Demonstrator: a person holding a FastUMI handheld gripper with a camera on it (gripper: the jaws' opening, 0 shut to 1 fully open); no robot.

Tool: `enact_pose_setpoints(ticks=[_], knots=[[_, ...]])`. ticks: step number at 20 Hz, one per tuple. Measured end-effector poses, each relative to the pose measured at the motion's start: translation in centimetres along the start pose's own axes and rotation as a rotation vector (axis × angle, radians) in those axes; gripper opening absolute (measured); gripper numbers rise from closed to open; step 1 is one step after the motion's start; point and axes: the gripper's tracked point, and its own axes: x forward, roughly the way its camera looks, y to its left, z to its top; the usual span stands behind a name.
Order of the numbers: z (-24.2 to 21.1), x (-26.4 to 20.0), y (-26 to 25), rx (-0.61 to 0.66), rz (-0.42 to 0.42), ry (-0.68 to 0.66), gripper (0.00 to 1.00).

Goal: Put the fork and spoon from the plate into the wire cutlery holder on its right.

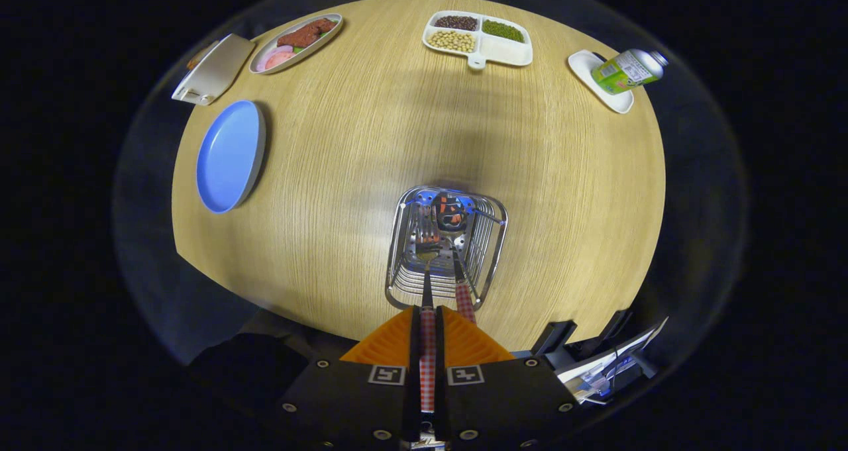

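blue plate (pixel 228 154) well left of wire cutlery holder (pixel 447 246): round, smooth, bare of cutlery. holder itself: shiny metal wire, squarish, open-topped, on pale wood-grain table (pixel 371 146). gripper (pixel 428 325) directly above holder, fingers clenched on checked handle (pixel 427 365); which utensil it belongs to, cannot tell; its head already down inside. second checked handle (pixel 465 300) just right of first, leaning on holder rim. judged step: last item going in. next move calls for releasing grip, lifting straight up clear of rim.
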Motion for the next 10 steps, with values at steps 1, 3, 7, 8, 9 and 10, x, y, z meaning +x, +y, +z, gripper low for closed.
enact_pose_setpoints(ticks=[1, 3, 7, 8, 9, 10], knots=[[0.1, 0.0, 0.0, 0.012, 0.001, 0.002, 0.08], [0.9, -0.2, -0.1, 0.021, 0.002, -0.020, 0.10], [2.3, -1.0, 0.1, 0.078, 0.009, -0.116, 0.15], [2.8, -1.5, 0.4, 0.102, 0.027, -0.157, 0.16], [3.6, -2.2, 0.9, 0.135, 0.051, -0.207, 0.16], [4.4, -3.2, 1.4, 0.167, 0.081, -0.269, 0.16]])
